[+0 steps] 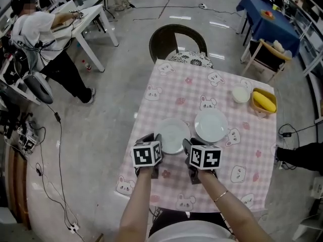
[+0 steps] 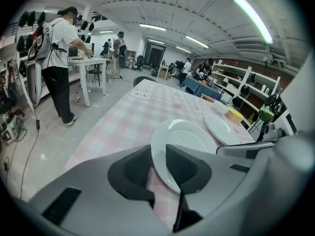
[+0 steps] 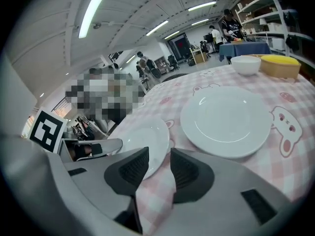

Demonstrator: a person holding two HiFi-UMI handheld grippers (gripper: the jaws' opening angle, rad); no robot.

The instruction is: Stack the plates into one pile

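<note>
Two white plates lie side by side on the pink checked tablecloth [image 1: 166, 92]. The left plate [image 1: 174, 132] [image 2: 189, 136] [image 3: 142, 141] has its near left rim between the jaws of my left gripper [image 1: 155, 139] [image 2: 158, 154], which is shut on that rim. The right plate [image 1: 211, 125] [image 2: 221, 129] [image 3: 226, 119] lies flat and untouched. My right gripper [image 1: 189, 146] [image 3: 158, 154] stands open at the left plate's near right edge. Only cloth shows between its pads, and the rim ends beside its left pad.
A small white bowl [image 1: 241, 94] [image 3: 246, 64] and a yellow tray [image 1: 264, 102] [image 3: 280, 65] stand at the table's far right. A dark chair [image 1: 176, 42] is at the far end. A person [image 1: 45, 39] works at a white table on the left.
</note>
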